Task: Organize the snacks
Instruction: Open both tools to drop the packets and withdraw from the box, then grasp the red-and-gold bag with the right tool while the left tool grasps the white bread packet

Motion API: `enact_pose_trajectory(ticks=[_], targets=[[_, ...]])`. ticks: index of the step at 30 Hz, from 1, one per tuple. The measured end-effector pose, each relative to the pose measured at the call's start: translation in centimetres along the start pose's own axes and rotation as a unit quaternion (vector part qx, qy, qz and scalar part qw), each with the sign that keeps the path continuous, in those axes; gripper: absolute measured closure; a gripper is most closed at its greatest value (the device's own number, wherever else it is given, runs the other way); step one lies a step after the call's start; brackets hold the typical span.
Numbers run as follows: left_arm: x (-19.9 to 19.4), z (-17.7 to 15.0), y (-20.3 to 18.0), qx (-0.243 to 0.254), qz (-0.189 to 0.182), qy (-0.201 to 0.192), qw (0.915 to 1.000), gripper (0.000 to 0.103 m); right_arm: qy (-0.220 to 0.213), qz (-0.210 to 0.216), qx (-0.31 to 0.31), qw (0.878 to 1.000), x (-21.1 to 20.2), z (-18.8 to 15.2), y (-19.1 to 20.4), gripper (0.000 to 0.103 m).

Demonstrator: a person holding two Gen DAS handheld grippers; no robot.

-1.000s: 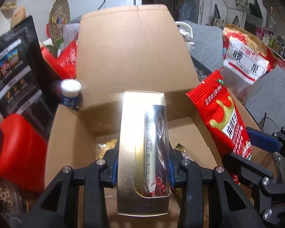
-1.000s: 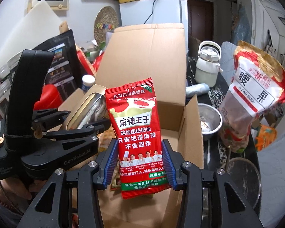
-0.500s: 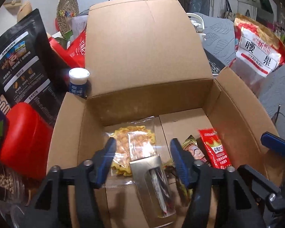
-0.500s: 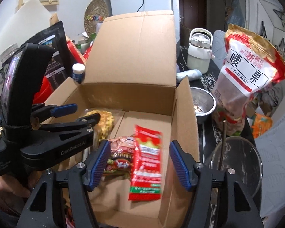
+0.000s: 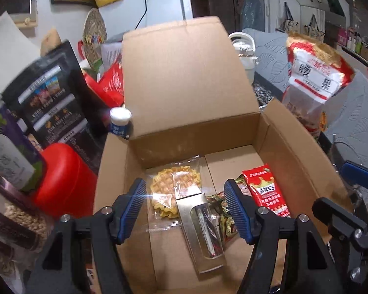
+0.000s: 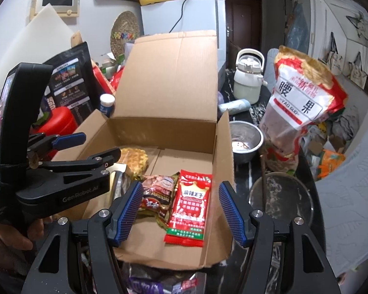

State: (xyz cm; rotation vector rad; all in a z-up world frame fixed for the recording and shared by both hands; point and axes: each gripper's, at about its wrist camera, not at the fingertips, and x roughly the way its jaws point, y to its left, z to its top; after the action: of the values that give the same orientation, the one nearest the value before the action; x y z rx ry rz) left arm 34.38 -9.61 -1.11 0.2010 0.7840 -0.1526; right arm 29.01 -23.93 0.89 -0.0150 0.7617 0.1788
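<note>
An open cardboard box (image 5: 292, 147) (image 6: 223, 152) holds the snacks. On its floor lie a gold window box (image 5: 201, 230), a wrapped waffle (image 5: 174, 191) (image 6: 135, 156), a brown-red packet (image 6: 157, 196) and a red spicy-strip packet (image 5: 265, 191) (image 6: 191, 203). My left gripper (image 5: 186, 208) hangs open above the gold box, touching nothing. My right gripper (image 6: 181, 210) is open over the red packet, pads clear of it. The left gripper's body fills the left of the right wrist view, held by a hand.
The box's tall back flap (image 5: 184, 78) stands upright. Left of the box are a red container (image 5: 61, 178), a black pouch (image 5: 51, 103) and a small white-capped bottle (image 5: 120, 122). To the right stand a cashew bag (image 6: 299, 103), a steel bowl (image 6: 245, 142), a sieve (image 6: 282, 196) and a white kettle (image 6: 247, 78).
Both grippers opened and let go: the gold box and the red packet dropped from the jaws onto the box floor. Both hands then drew back and up a little.
</note>
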Motion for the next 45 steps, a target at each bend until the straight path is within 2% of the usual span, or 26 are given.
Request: enact_pose_trajectory(ticks=[7,11,15,27,35,41,45], targets=[[-3.7,0.1,0.2,0.005,-0.007,-0.032,0.9995,0.037,-0.023,0.000,-0.007,1.000,-3.0,0.2,0.6,0.038],[-5.8,-0.5,0.5,-0.008,-0.011,-0.043,0.9990,0.037,-0.035,0.001,-0.008,0.999,-4.6,-0.2,1.1,0.038],[-7.5,-1.6,0.7,-0.024,-0.021,-0.040,0.9987,0.037,-0.045,0.001,-0.008,0.999,-6.4,-0.9,1.6,0.038],[-12.5,-5.7,0.2,-0.009,-0.023,-0.065,0.9976,0.037,-0.073,0.008,-0.015,0.997,-11.3,-4.5,2.9,0.036],[-14.1,-9.2,-0.5,0.001,-0.046,-0.059,0.9972,0.037,-0.075,0.016,-0.005,0.997,-13.1,-7.6,3.4,0.034],[-13.8,-11.8,-0.8,0.001,-0.041,-0.053,0.9977,0.037,-0.063,0.023,0.002,0.998,-13.3,-10.0,3.8,0.034],[-13.4,-13.4,-0.4,-0.015,-0.066,-0.041,0.9969,0.037,-0.053,0.023,0.013,0.998,-13.3,-11.6,3.8,0.034]])
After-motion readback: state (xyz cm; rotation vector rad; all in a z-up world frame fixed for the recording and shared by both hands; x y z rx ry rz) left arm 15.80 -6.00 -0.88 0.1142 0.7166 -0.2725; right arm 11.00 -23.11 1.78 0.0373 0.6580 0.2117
